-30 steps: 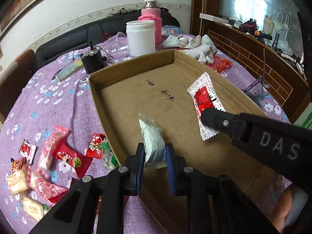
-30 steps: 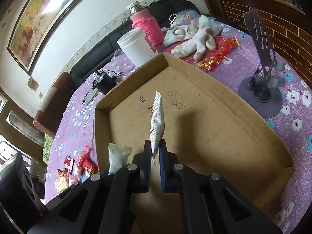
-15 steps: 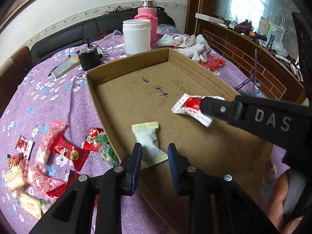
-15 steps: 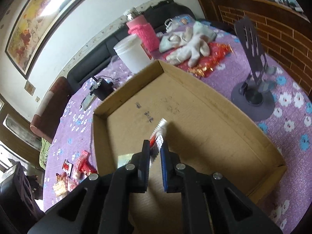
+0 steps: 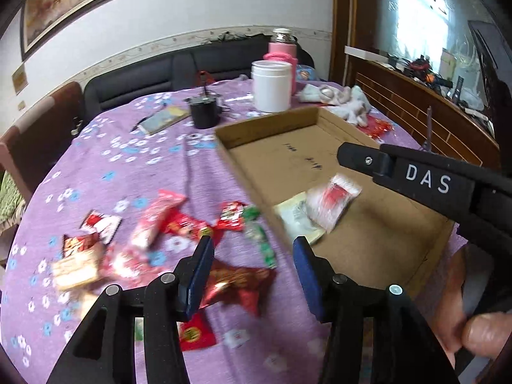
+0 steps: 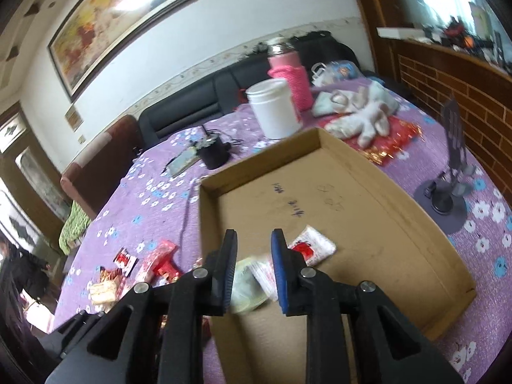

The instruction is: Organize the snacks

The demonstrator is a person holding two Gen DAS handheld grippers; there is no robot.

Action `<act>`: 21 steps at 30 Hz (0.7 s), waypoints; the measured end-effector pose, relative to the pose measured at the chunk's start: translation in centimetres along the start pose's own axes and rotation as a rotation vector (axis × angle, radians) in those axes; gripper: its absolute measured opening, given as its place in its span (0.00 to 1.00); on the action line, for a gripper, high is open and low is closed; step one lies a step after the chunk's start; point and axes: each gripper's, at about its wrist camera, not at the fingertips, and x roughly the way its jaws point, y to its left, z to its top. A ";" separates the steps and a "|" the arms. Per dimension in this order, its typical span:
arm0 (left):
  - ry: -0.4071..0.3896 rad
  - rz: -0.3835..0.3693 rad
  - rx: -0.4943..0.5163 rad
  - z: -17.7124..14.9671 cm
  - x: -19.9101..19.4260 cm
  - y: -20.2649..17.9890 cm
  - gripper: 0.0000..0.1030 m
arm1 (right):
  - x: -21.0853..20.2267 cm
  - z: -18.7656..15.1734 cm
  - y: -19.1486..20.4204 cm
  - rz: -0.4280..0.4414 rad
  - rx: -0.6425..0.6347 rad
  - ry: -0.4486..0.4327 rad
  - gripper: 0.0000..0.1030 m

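A shallow cardboard box (image 5: 368, 240) (image 6: 384, 224) lies on the purple flowered table. Inside it lie a pale green snack packet (image 5: 296, 220) (image 6: 248, 284) and a white-and-red packet (image 5: 332, 201) (image 6: 307, 246), the second partly on the first. My left gripper (image 5: 252, 265) is open and empty, above the box's left wall and the loose snacks. My right gripper (image 6: 252, 256) is open and empty over the two packets; its arm (image 5: 425, 179) crosses the left wrist view. Several red, green and beige snack packets (image 5: 153, 227) (image 6: 144, 265) lie on the cloth left of the box.
A white jar (image 5: 271, 85) (image 6: 275, 108), a pink flask (image 6: 289, 73), a black cup (image 5: 204, 113), a flat booklet (image 5: 164, 116) and white gloves (image 6: 361, 112) stand beyond the box. A black phone stand (image 6: 448, 192) is at its right. A dark sofa is behind.
Both grippers opened and let their packets drop into the box. Both pulled back and up; the left one swung left towards the loose snacks.
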 end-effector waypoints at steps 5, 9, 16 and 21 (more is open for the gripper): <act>-0.006 0.032 -0.047 -1.1 -1.1 2.9 0.53 | -0.2 -0.6 2.1 0.034 -0.068 -0.021 0.22; 0.000 0.057 -0.083 -1.9 -1.4 5.1 0.53 | -0.2 -1.4 3.6 0.059 -0.110 -0.030 0.27; -0.007 0.127 -0.116 -3.7 -2.2 8.5 0.53 | -0.1 -3.1 6.8 0.123 -0.213 -0.011 0.27; 0.010 0.166 -0.158 -4.8 -2.2 11.3 0.53 | 0.5 -4.5 8.8 0.155 -0.269 0.024 0.27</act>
